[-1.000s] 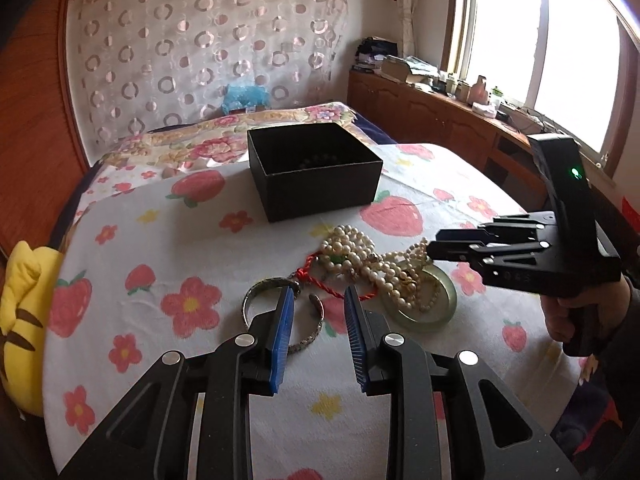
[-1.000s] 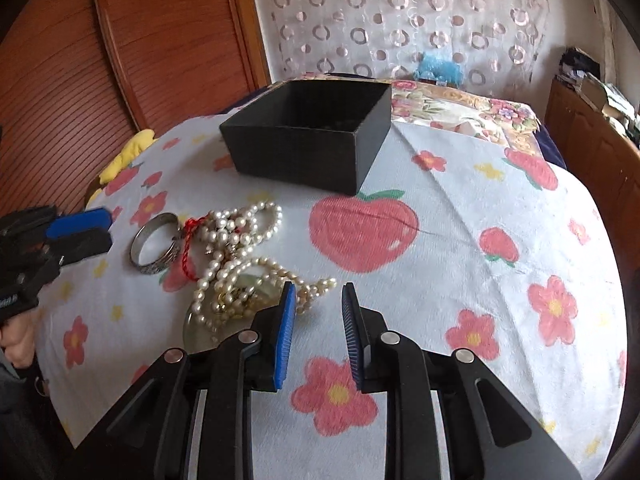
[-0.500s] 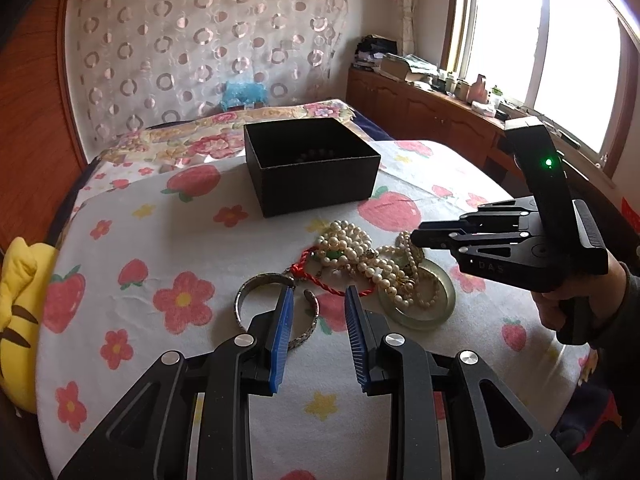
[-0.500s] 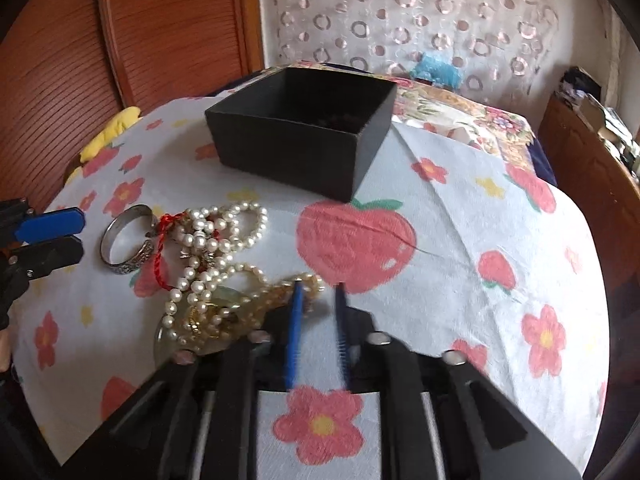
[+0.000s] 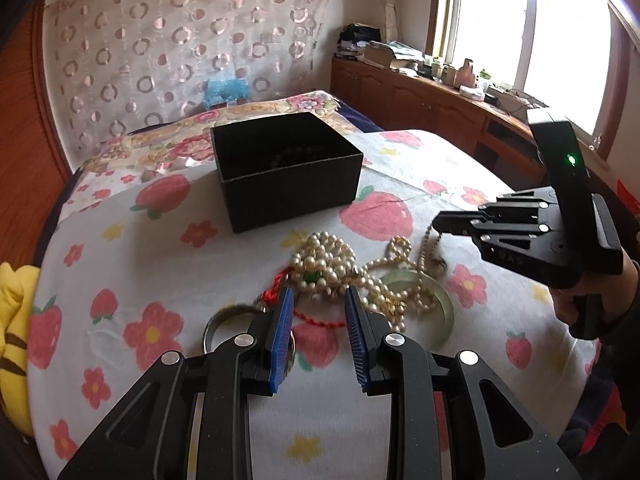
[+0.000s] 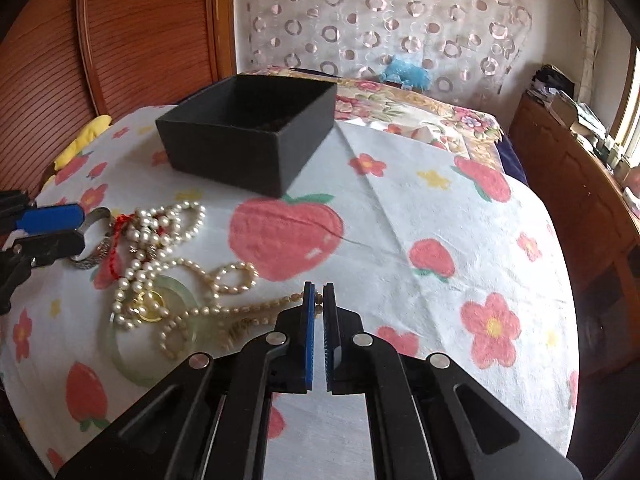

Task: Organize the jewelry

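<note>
Right gripper [image 6: 319,290]: clenched on golden bead strand [image 6: 256,308], drawn out from pearl tangle [image 6: 160,236] on strawberry-print cloth [image 6: 400,220]. Left gripper [image 5: 319,300]: parted, empty, above silver bangle [image 5: 224,318]. Black box [image 5: 288,172]: open, behind tangle.

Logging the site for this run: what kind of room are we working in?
Most likely a home bedroom. The jewelry lies on a strawberry-print sheet spread over what seems to be a bed, with a wooden headboard behind, a patterned curtain across the wall, and a cluttered wooden cabinet under the window.

A black box [image 6: 248,144] sits on a white cloth [image 6: 400,216] printed with red strawberries and flowers.
</note>
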Available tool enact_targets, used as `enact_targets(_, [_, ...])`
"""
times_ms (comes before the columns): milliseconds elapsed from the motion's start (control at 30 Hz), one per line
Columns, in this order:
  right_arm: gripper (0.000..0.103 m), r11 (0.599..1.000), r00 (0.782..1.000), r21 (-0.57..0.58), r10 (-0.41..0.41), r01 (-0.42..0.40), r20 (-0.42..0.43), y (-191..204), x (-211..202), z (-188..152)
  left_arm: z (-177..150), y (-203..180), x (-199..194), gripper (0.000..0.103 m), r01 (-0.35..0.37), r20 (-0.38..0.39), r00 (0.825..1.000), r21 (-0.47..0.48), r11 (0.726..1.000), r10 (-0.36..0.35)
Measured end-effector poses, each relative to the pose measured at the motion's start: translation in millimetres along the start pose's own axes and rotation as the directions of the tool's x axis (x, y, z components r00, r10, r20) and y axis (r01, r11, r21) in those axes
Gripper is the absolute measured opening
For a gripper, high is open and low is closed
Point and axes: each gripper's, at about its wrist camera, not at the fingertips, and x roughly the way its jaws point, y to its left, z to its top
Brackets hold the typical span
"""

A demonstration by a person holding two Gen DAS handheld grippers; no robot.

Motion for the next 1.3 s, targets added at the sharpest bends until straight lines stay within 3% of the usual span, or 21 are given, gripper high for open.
enact_targets(467, [0.005, 1.0, 1.0, 0.022, 0.017, -0.017, 0.004, -4, 5, -3, 15, 14, 36, 0.025, -0.008, -0.068, 0.998, -0.018, 1.0, 0.007])
enact_targets(700, [0.006, 1.0, 1.0, 0.005, -0.003, 0.003, 0.004, -2, 5, -3, 16, 12, 45, 0.012, -0.002, -0.075, 0.997, 0.0, 1.0, 0.002])
enact_targets(1167, [0.006, 1.0, 1.0, 0.004, -0.004, 0.004, 0.004, -1, 5, -4, 16, 17, 57, 0.015, 0.003, -0.103, 0.995, -0.009, 1.0, -0.004])
enact_targets(1300, [0.006, 1.0, 1.0, 0.005, -0.004, 0.004, 0.004, -1, 5, -4, 16, 18, 57, 0.011, 0.009, -0.101, 0.995, -0.002, 1.0, -0.009])
